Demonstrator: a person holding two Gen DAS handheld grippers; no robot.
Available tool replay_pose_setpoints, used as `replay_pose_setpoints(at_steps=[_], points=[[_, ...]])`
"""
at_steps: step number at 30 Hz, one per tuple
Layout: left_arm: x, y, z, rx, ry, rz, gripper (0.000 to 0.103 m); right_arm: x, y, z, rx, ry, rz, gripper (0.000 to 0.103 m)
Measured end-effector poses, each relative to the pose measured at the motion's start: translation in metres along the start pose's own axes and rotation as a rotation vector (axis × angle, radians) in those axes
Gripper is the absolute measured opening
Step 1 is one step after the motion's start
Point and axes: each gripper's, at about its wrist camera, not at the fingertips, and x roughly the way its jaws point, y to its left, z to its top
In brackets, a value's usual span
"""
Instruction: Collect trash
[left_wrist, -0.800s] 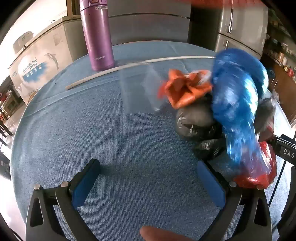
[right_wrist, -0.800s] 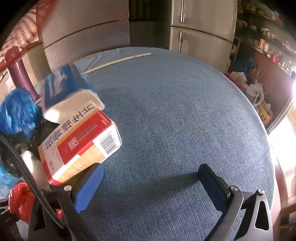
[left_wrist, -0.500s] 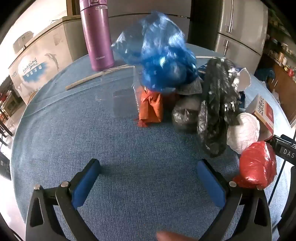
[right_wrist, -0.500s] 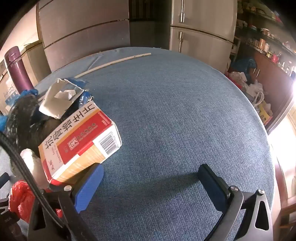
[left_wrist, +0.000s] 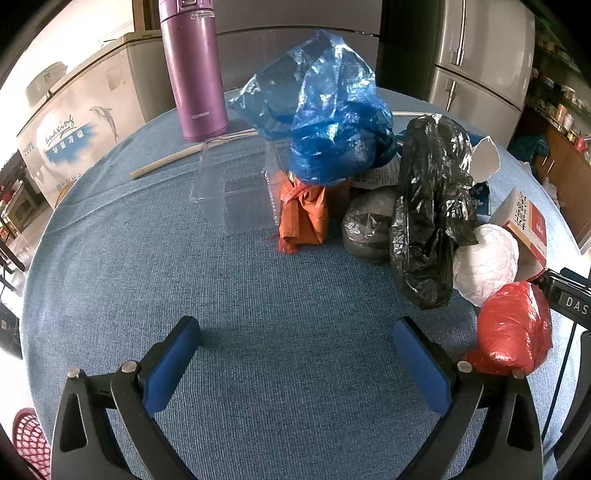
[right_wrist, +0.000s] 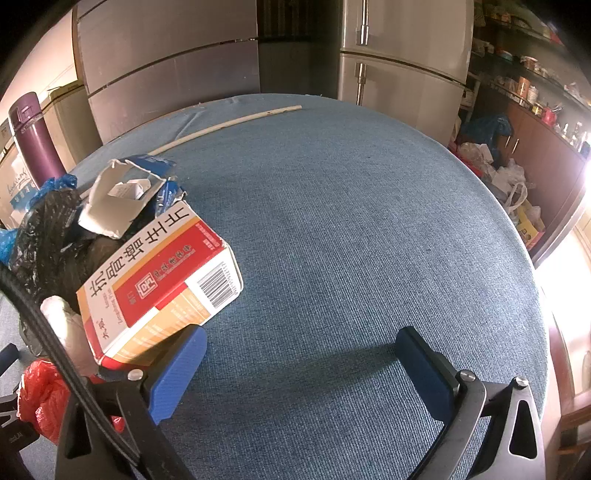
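A heap of trash lies on the blue tablecloth (left_wrist: 258, 302): a blue plastic bag (left_wrist: 325, 118) on top, an orange wrapper (left_wrist: 303, 214), a clear plastic tub (left_wrist: 236, 184), a black bag (left_wrist: 428, 214), a grey wad (left_wrist: 365, 229), a white paper ball (left_wrist: 484, 262), a red bag (left_wrist: 511, 328) and a red-and-white carton (right_wrist: 159, 280). My left gripper (left_wrist: 295, 363) hangs open over bare cloth in front of the heap. My right gripper (right_wrist: 301, 373) is open too, its left finger beside the carton's lower corner, nothing between the fingers.
A purple flask (left_wrist: 194, 70) stands at the back left with a long pale stick (right_wrist: 225, 123) behind the heap. Refrigerators (right_wrist: 399, 62) and cluttered shelves (right_wrist: 535, 85) ring the round table. A red basket (left_wrist: 31, 439) sits below the table's left edge.
The trash dropped onto the table and came to rest; the blue bag moved from right to the top middle of the heap. A fingertip at the left view's bottom edge is gone. Both grippers kept still.
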Motion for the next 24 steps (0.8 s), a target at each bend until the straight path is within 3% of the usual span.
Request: replay_pose_setpoints(at_steps=[15,24], points=[[0.000,0.000,0.000,0.000,0.000,0.000,0.103,0.000,0.001,0.000,0.012,0.002,-0.011,0.103],[0.000,0.000,0.000,0.000,0.000,0.000,0.103,-0.012,0.000,-0.018,-0.071,0.036,0.055,0.103]])
